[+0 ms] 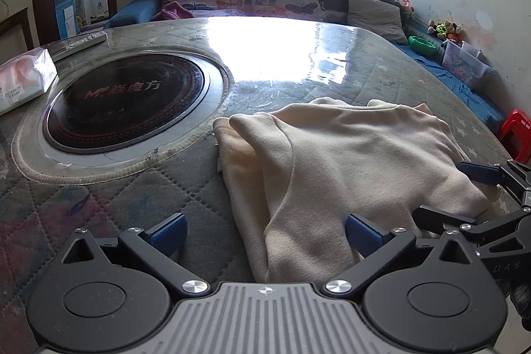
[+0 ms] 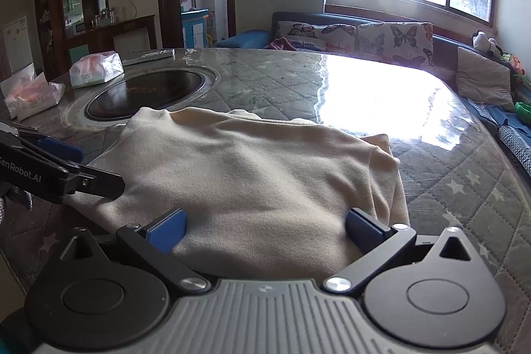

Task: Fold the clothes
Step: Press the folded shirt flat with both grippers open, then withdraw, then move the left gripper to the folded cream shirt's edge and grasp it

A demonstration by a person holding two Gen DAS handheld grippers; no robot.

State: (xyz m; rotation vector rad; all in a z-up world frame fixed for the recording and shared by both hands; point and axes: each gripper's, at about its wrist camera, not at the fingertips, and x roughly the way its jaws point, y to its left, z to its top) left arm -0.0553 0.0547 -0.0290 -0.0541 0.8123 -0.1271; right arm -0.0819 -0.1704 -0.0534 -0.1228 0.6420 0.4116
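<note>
Round tabletop (image 1: 109, 194), quilted cover under clear sheeting, carrying the items below, listed from the left. Two tissue packs (image 2: 33, 95) are lying at the far left edge, a third tissue pack (image 2: 96, 68) just beyond them, and a flat remote-like bar (image 2: 147, 55) is resting near the far rim. A black round cooktop (image 1: 126, 102) is sitting sunk in the centre, nothing standing on it. Open room: the far half of the tabletop is lying bare and glaring under the window light, and the right edge is running clear beside the garment. Cream garment (image 1: 348, 161) is lying partly folded on the near right part of the tabletop, its left edge close to the cooktop's ring, its near hem hanging toward the near edge. Left gripper (image 1: 265, 233) is standing with blue pads spread wide; its right finger (image 1: 361, 234) is touching the garment's near left fold, the left finger (image 1: 169, 231) hanging over bare quilting, nothing clamped. Right gripper (image 2: 265, 229) is likewise gaping wide, both fingers (image 2: 167, 229) pressing on or just over the near hem with cloth running between them, not pinched. Containers: clear plastic bins (image 1: 464, 62) are sitting on the bench past the right edge, holding small coloured items too blurred to name; a green bowl (image 1: 421, 43) is lying beside them, contents not visible.
</note>
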